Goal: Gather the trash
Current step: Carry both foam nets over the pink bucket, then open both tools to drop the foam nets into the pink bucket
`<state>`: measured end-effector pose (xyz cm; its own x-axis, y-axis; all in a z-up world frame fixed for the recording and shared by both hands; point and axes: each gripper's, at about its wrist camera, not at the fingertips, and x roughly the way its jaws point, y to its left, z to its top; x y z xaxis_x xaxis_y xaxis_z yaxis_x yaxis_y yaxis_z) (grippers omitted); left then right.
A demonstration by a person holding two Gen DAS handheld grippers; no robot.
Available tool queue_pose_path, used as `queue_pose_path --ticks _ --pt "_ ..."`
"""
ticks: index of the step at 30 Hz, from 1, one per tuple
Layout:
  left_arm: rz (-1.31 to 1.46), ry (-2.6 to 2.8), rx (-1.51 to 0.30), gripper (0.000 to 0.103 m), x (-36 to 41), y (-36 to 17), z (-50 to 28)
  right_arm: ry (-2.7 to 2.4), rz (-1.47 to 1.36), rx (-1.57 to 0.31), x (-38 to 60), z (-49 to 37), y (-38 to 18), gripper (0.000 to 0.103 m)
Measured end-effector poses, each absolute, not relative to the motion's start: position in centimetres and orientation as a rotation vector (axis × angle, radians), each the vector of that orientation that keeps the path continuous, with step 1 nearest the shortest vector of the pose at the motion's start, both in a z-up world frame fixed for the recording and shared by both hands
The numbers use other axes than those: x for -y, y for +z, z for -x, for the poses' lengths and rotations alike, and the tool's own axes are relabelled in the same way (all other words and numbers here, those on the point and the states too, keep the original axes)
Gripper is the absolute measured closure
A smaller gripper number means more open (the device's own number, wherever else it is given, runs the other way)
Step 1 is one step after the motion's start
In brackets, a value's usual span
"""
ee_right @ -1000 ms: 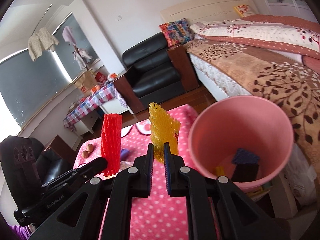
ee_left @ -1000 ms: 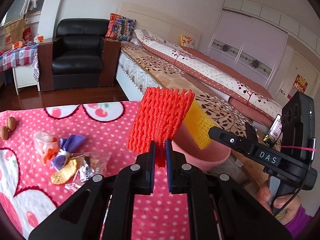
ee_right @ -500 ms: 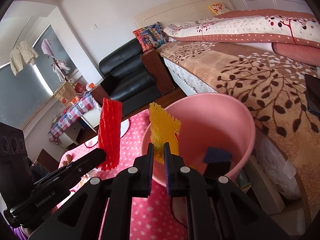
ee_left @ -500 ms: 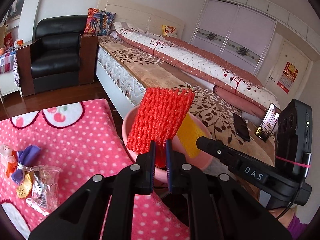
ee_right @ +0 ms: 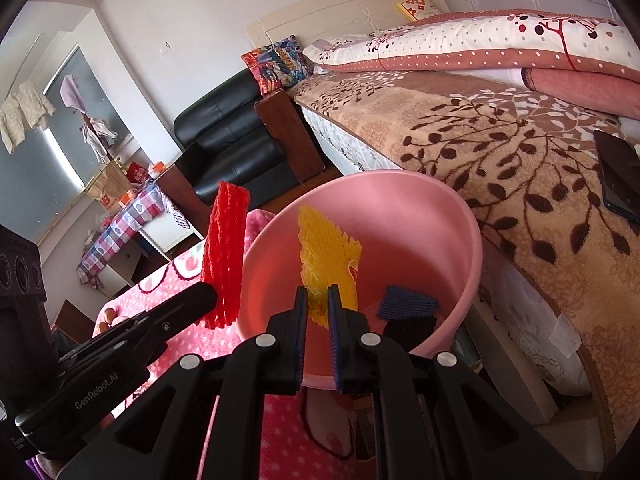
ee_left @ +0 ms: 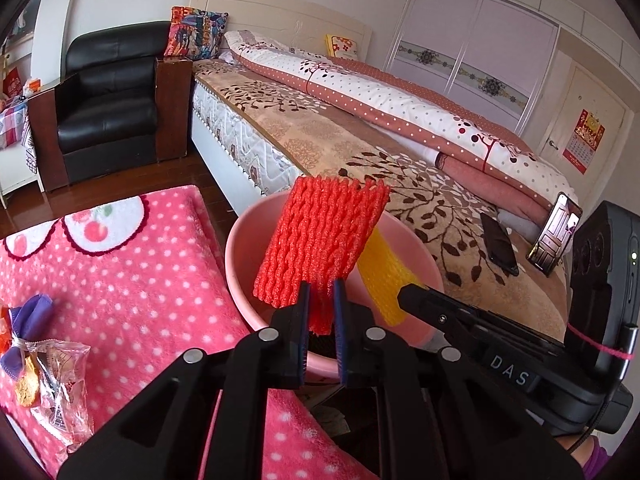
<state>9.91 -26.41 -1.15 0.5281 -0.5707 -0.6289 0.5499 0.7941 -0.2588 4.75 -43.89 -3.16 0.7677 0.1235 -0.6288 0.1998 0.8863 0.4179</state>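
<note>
Red foam net [ee_left: 324, 240]: ribbed mesh sleeve, upright, lower edge pinched in the left tongs [ee_left: 320, 308], centre of the left wrist view, over the near rim of the bin.
Yellow foam net [ee_right: 326, 258]: mesh sleeve, upright, lower end pinched in the right tongs [ee_right: 318, 308], over the bin's mouth.
Pink bin [ee_right: 460, 240]: round plastic bucket, open, middle of the frame.
Blue foam piece [ee_right: 406, 306]: ribbed, inside the bin, lower right.
Clear wrappers [ee_left: 60, 380]: crumpled, lower left on the desk.

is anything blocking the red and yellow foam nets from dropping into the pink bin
Nothing visible does. The yellow foam net in the right claw hangs over the open pink bin. The red foam net in the left claw is at the bin's near rim; only a blue foam piece lies inside.
</note>
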Motion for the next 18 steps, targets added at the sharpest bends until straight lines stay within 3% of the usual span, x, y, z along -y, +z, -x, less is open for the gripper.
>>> queue_pose_path --ticks 4,7,11,18 --pt "0.024 -0.657 -0.773 0.090 26.5 -1.3 -10.3 -0.055 -0.481 -0.705 43.9 -4.9 -3.4 0.093" --pt "0.016 -0.642 -0.775 0.082 26.6 -1.3 -10.5 -0.062 -0.476 -0.712 43.9 -5.0 -3.5 0.090" --pt "0.017 -0.641 -0.767 0.073 26.7 -1.0 -10.4 -0.073 -0.456 -0.704 43.7 -4.8 -3.2 0.075" --pt "0.016 -0.643 -0.734 0.072 26.1 0.0 -9.6 -0.081 -0.425 -0.683 43.1 -4.2 -2.2 0.065"
